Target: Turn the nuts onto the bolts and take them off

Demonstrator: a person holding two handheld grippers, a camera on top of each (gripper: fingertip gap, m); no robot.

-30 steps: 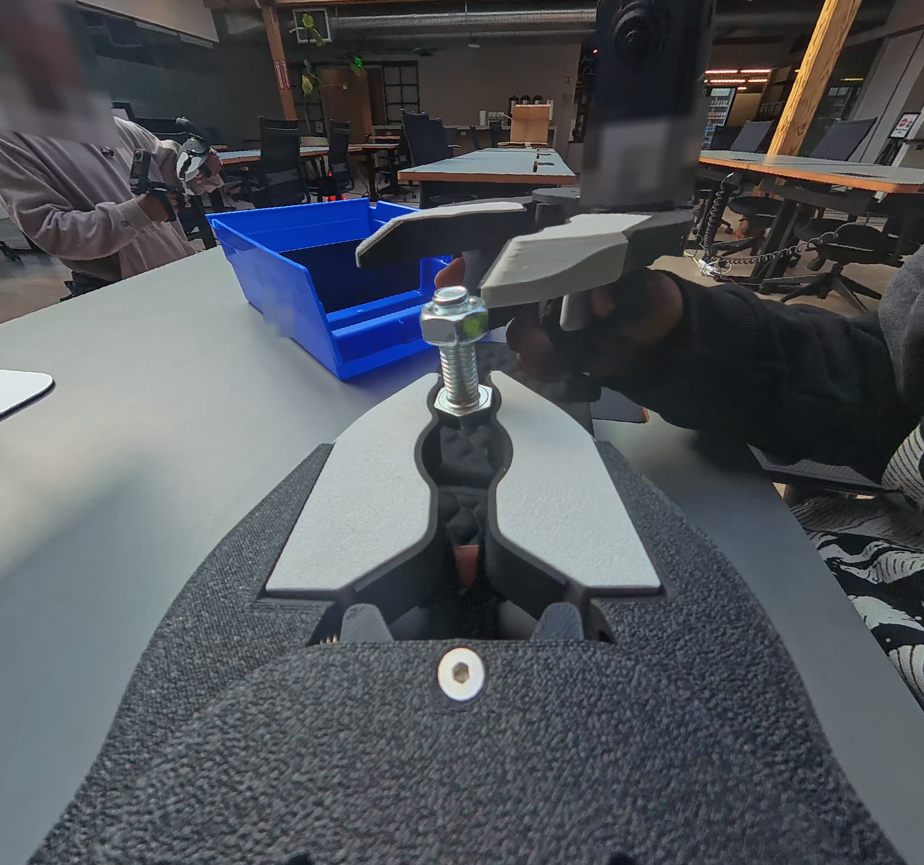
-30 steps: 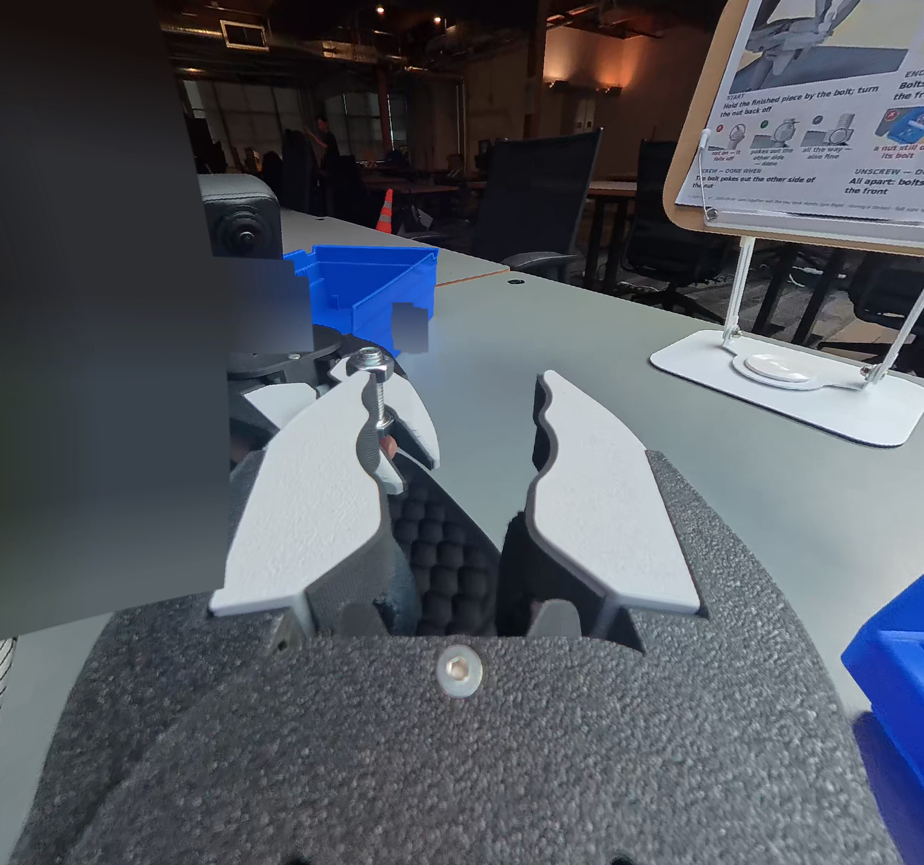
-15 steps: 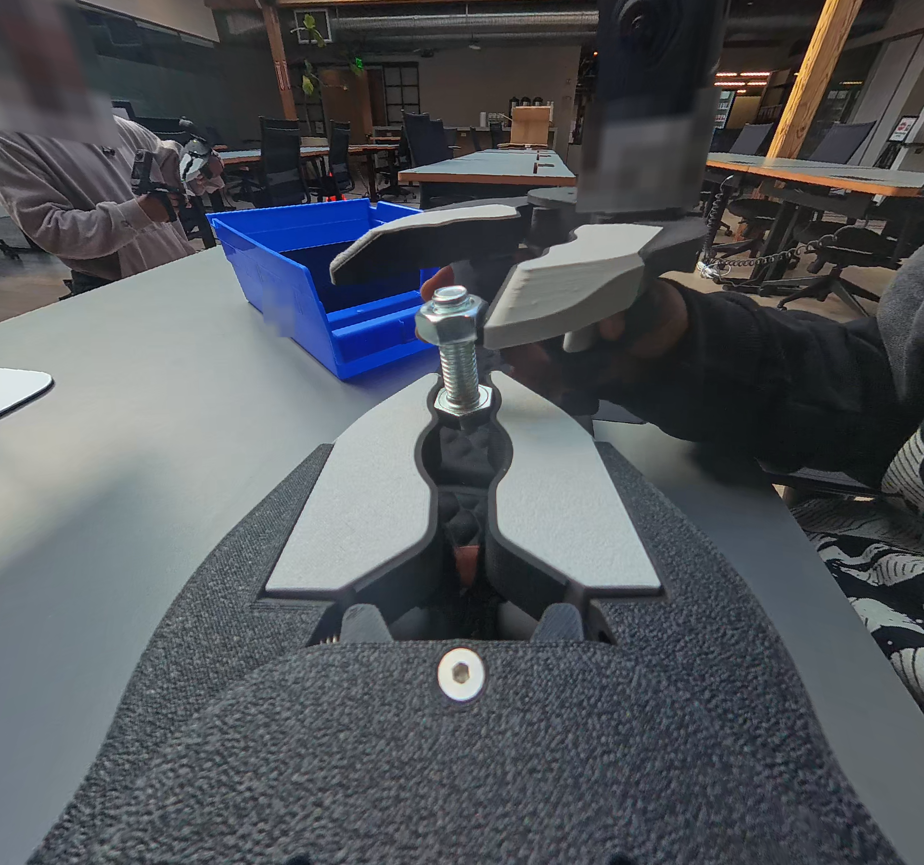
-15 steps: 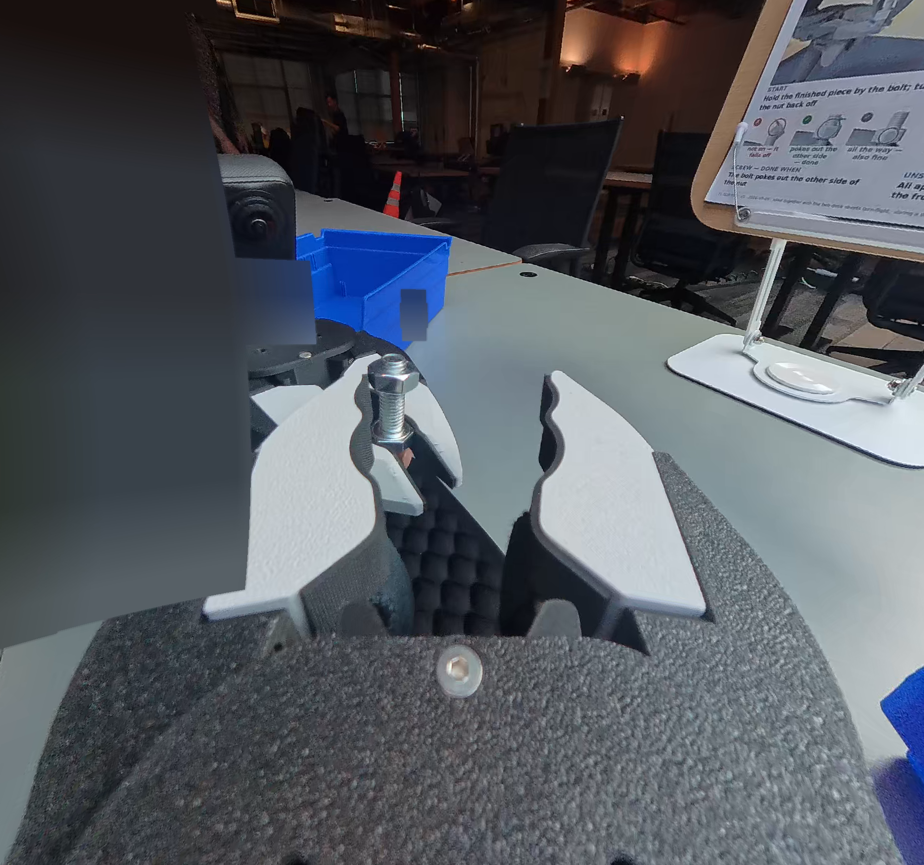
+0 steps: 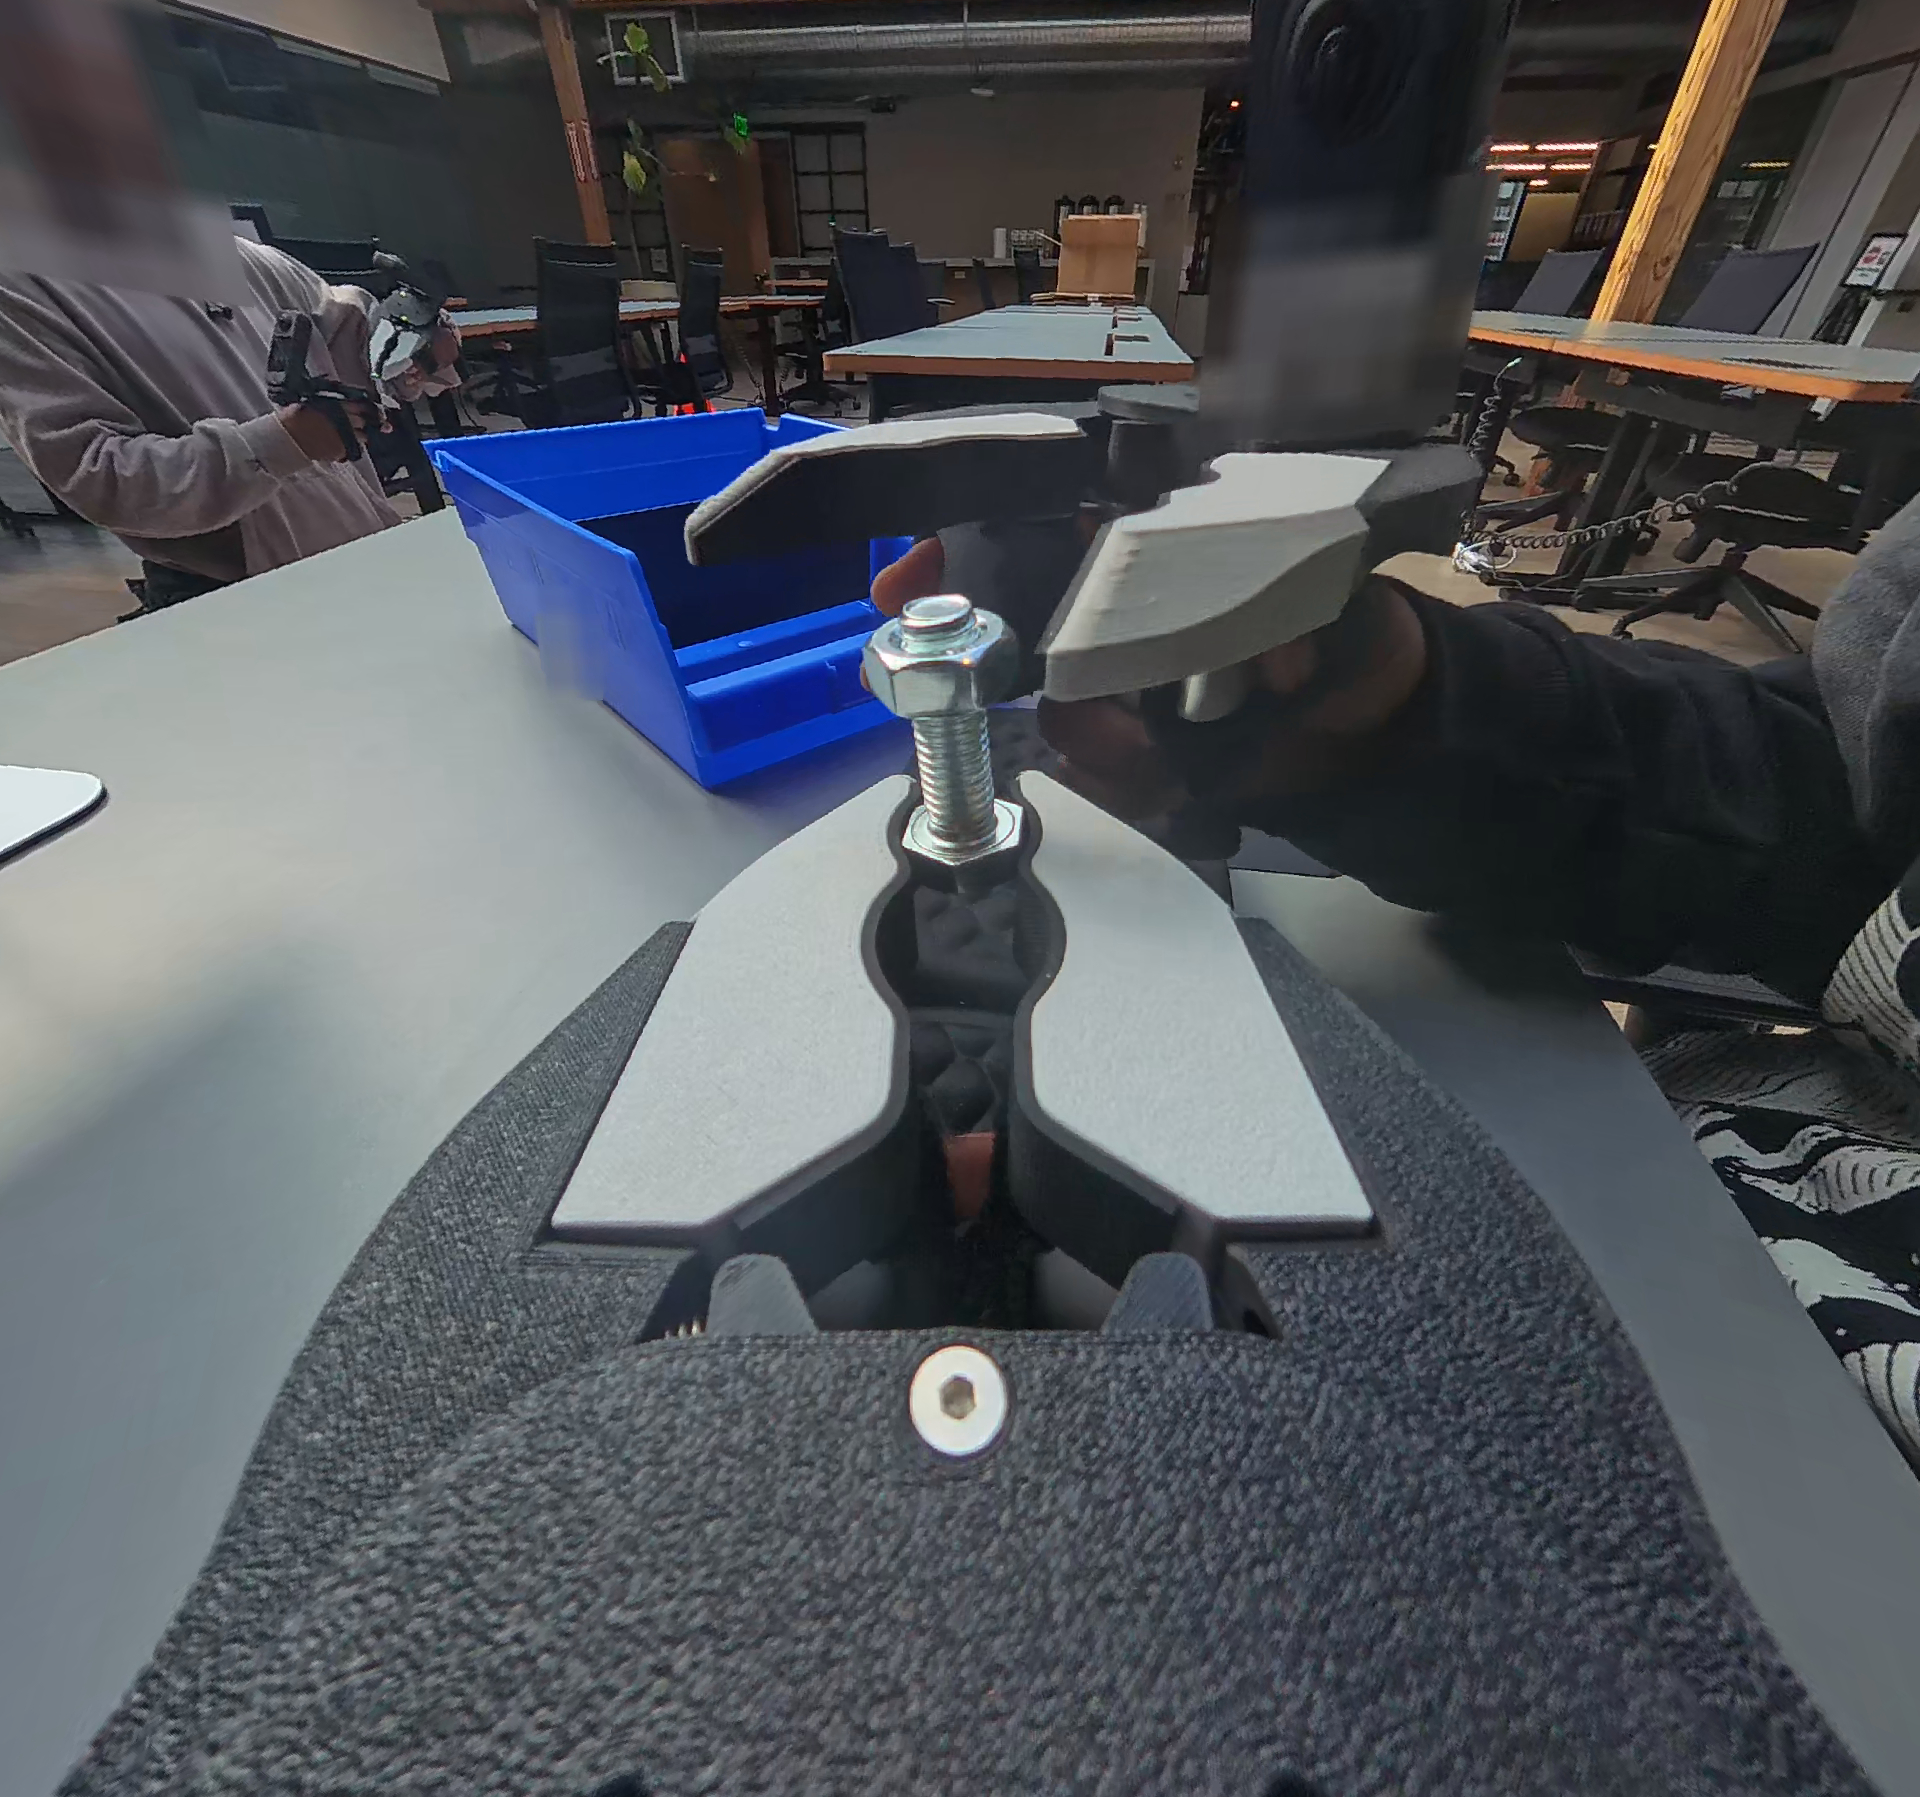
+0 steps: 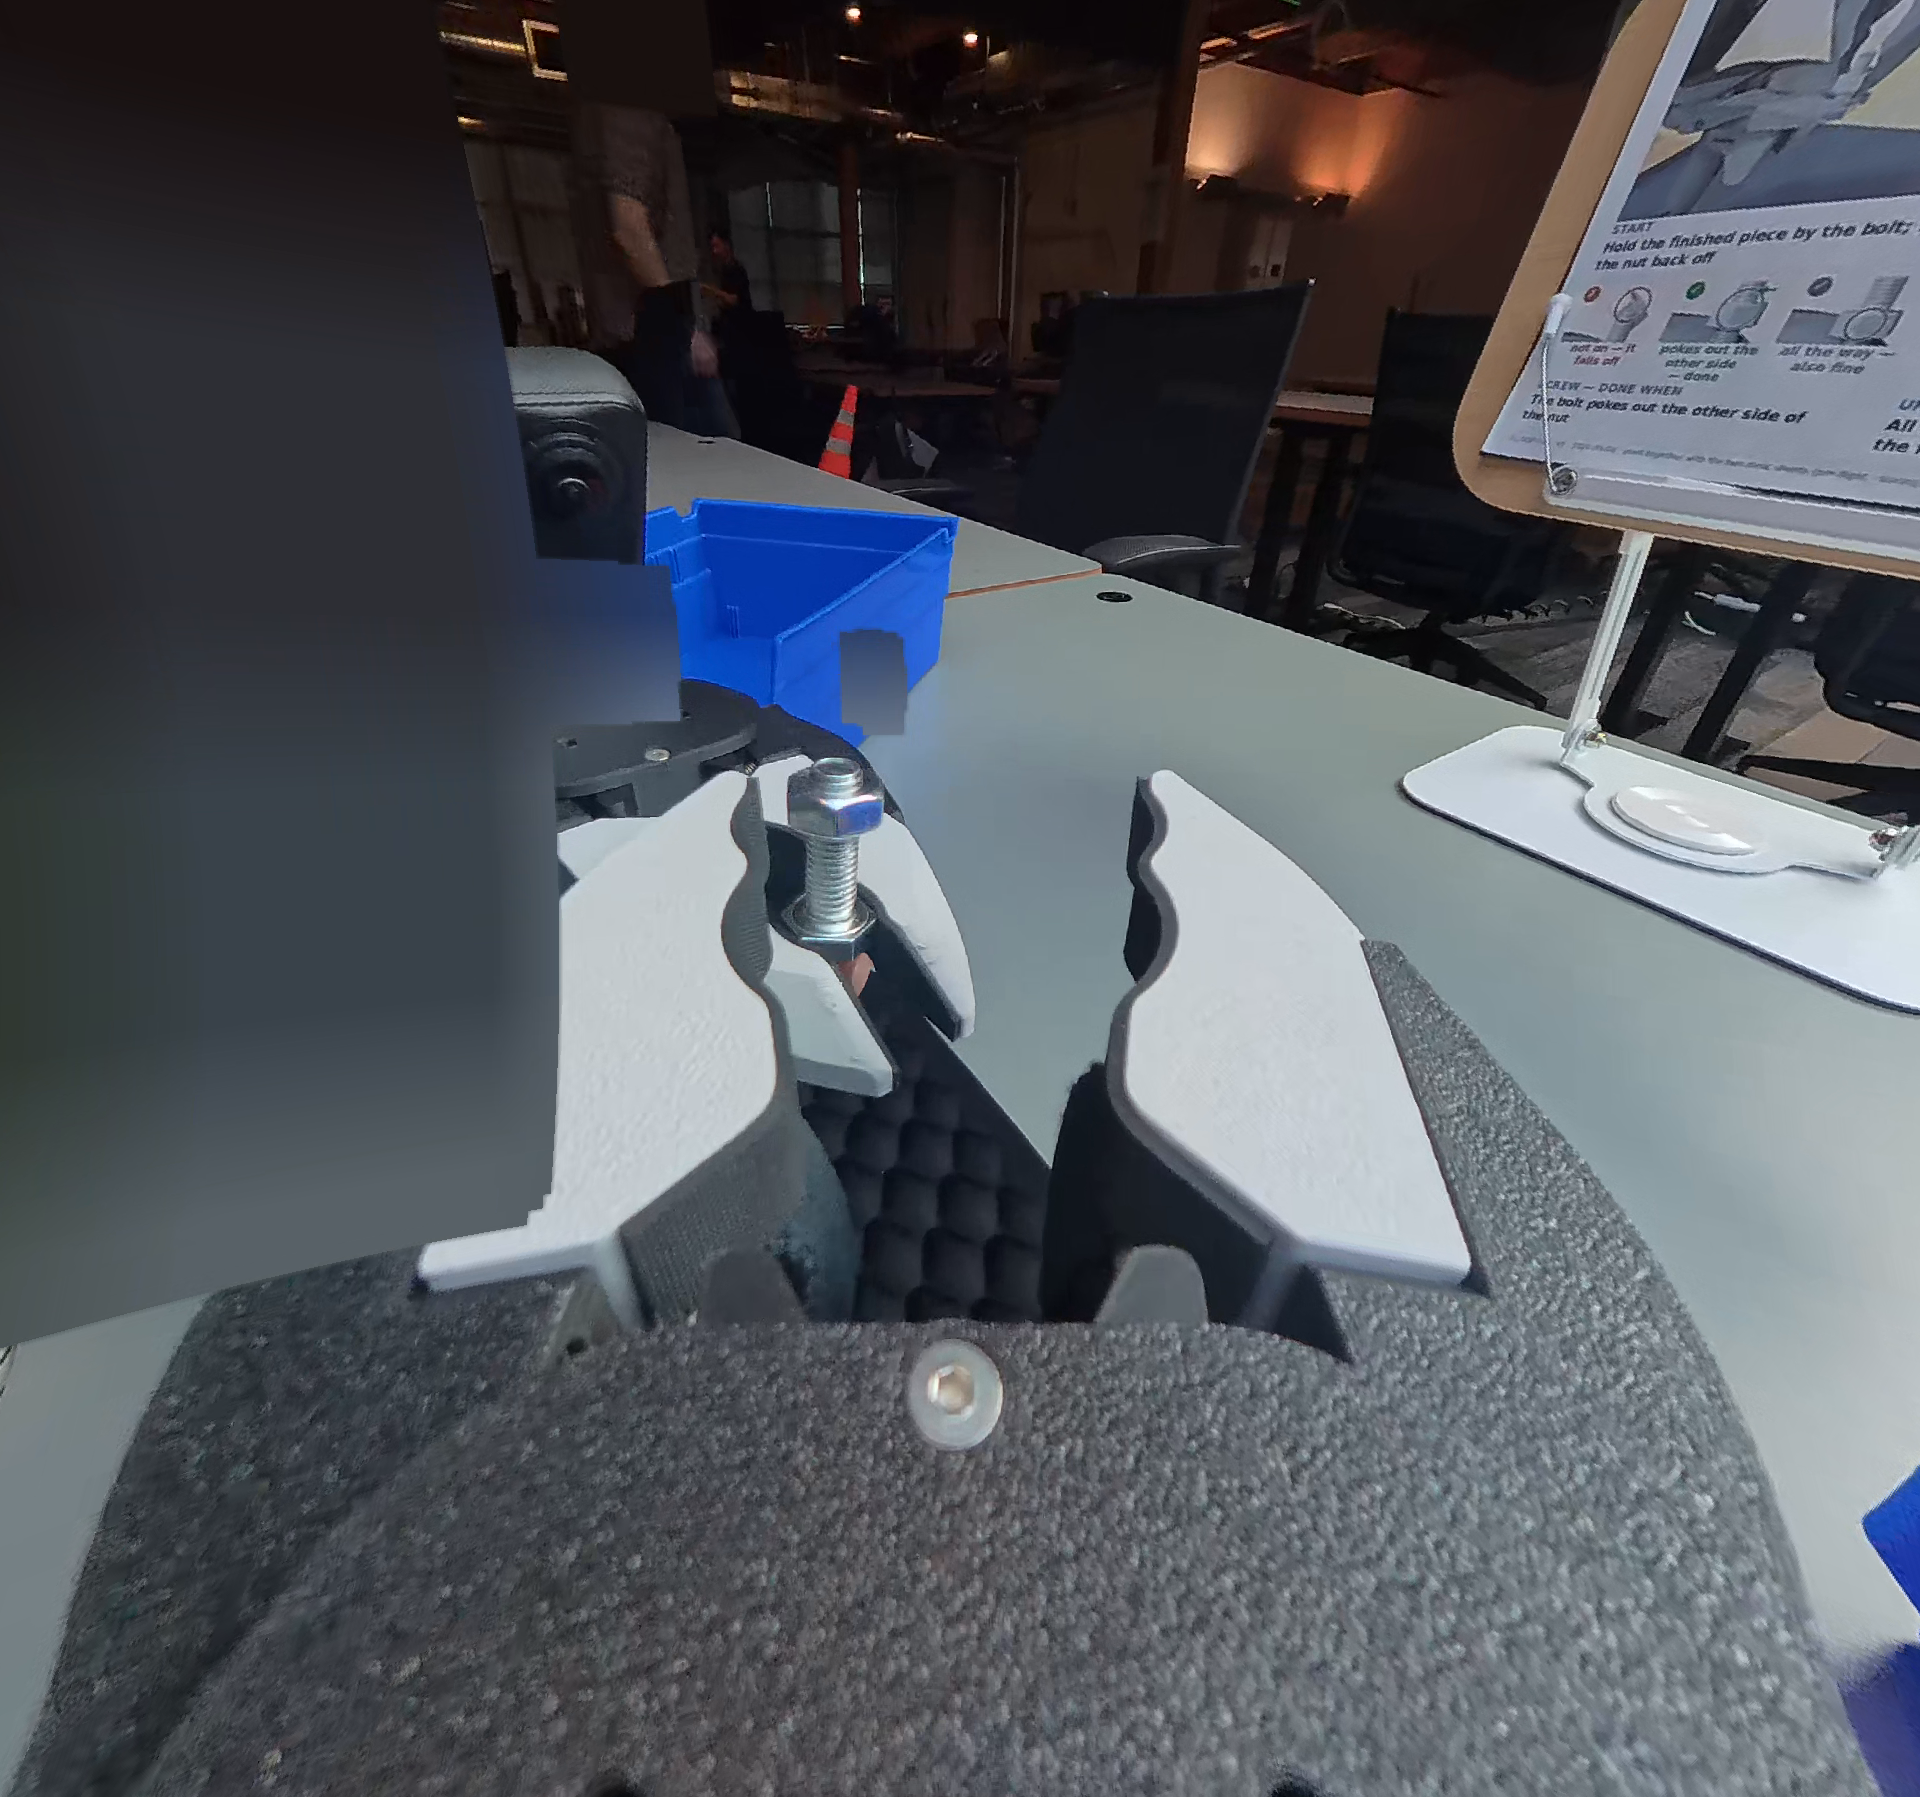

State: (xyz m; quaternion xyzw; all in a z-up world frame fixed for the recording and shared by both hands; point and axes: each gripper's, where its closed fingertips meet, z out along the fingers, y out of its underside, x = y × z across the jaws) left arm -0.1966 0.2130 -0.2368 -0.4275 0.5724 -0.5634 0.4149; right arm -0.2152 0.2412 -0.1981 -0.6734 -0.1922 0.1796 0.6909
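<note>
Gripping the silver threaded steel bolt [image 5: 951, 771] by its hex head, left tool [image 5: 961, 817] is closed on it and holds it upright, long axis vertical, above the grey desk [image 5: 312, 812]. Silver hex nut [image 5: 940, 672] sits at the top of the thread, bolt tip just poking through it. Right tool [image 6: 940, 900] is spread wide and holds nothing; in the right wrist view the bolt stands just inside its left finger [image 6: 665, 999], the other finger well apart. In the left wrist view the right tool's fingers straddle the nut from behind and to the right, at or slightly above nut height; contact cannot be told. Judgement: next move is to centre the right tool on the nut, close and turn; right tool is the nearer one. Blue plastic bin [image 5: 623, 542] sits on the desk beyond the bolt, nothing seen inside it. White-based stand with a printed sheet [image 6: 1714, 220] is at the far right.
</note>
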